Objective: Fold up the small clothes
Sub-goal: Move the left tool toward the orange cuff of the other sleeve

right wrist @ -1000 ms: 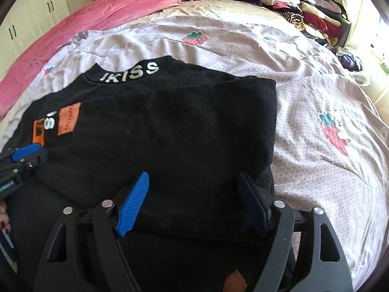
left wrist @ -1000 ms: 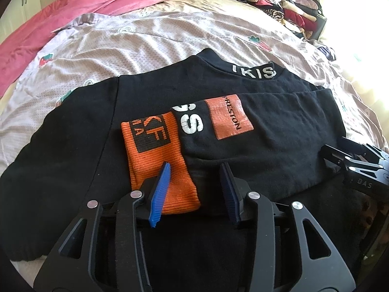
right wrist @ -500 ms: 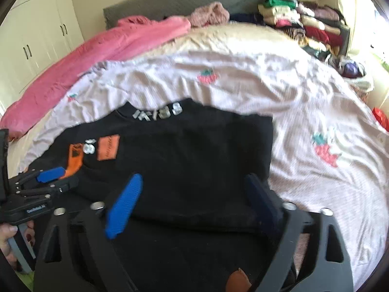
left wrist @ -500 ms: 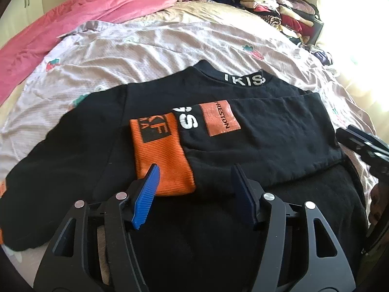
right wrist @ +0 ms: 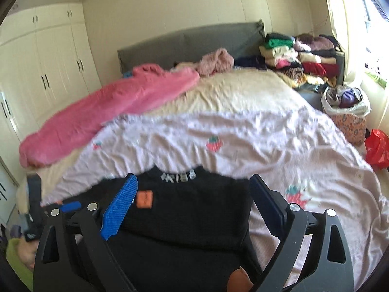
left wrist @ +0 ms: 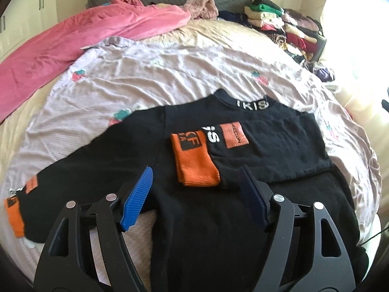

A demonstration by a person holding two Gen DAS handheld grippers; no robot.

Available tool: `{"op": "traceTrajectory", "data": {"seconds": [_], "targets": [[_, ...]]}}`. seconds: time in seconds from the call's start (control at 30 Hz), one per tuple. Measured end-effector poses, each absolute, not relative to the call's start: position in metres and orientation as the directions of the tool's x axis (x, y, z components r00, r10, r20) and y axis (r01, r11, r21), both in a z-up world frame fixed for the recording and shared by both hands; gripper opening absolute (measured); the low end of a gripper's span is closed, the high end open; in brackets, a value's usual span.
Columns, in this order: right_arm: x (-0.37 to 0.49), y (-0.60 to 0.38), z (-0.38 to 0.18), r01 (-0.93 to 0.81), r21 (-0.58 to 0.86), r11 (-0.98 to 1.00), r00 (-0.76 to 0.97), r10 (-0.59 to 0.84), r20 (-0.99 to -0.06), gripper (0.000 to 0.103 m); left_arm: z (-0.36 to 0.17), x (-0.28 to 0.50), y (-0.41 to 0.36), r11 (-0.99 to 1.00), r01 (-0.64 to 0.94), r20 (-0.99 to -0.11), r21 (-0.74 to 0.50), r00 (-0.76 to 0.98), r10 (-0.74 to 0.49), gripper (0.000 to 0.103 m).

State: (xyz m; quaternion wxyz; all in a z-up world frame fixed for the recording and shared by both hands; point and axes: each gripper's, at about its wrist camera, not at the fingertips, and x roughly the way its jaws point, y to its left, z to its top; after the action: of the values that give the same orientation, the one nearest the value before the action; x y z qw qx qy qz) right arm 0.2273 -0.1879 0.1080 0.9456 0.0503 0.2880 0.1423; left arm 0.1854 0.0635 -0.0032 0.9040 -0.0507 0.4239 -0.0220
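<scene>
Nearest: left gripper (left wrist: 194, 194), jaws opening, nothing between them; right gripper (right wrist: 192, 206), spread, empty, both clear of the cloth. Mid-bed: black sweater (left wrist: 243, 219), right sleeve folded across chest, orange cuff (left wrist: 194, 160) central; left sleeve outstretched, likely next. Far right: folded clothes stack (left wrist: 279, 24).
</scene>
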Motion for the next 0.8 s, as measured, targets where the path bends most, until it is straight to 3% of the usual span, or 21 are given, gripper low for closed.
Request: {"op": "traceTrajectory", "data": {"seconds": [0.23,0.53,0.57,0.6,0.63,0.8], "targets": [[0.208,-0.178,0.162,-0.312,0.155,0.937,0.821,0.348,-0.452,0.092,0.013,0.166,0.089,0.993,-0.046,-0.743,-0.107,0.667,-0.049,0.065],[0.198,-0.13,0.152,-0.441,0.147,0.885,0.757,0.455,-0.469,0.092,0.024,0.14,0.136,0.986,-0.133,-0.726,-0.102,0.687,0.017,0.065],[0.199,-0.126,0.15,-0.451,0.149,0.88,0.749,0.464,-0.473,0.092,0.024,0.138,0.14,0.985,-0.142,-0.726,-0.1,0.687,0.026,0.067],[0.2,-0.12,0.146,-0.461,0.148,0.875,0.74,0.471,-0.48,0.092,0.024,0.136,0.145,0.984,-0.153,-0.728,-0.095,0.685,0.036,0.079],[0.201,-0.111,0.141,-0.476,0.145,0.868,0.728,0.481,-0.488,0.092,0.023,0.133,0.15,0.982,-0.167,-0.728,-0.09,0.683,0.049,0.082],[0.204,-0.073,0.113,-0.534,0.144,0.833,0.66,0.518,-0.545,0.092,0.016,0.121,0.178,0.969,-0.228,-0.736,-0.094,0.672,0.086,0.082]]}}
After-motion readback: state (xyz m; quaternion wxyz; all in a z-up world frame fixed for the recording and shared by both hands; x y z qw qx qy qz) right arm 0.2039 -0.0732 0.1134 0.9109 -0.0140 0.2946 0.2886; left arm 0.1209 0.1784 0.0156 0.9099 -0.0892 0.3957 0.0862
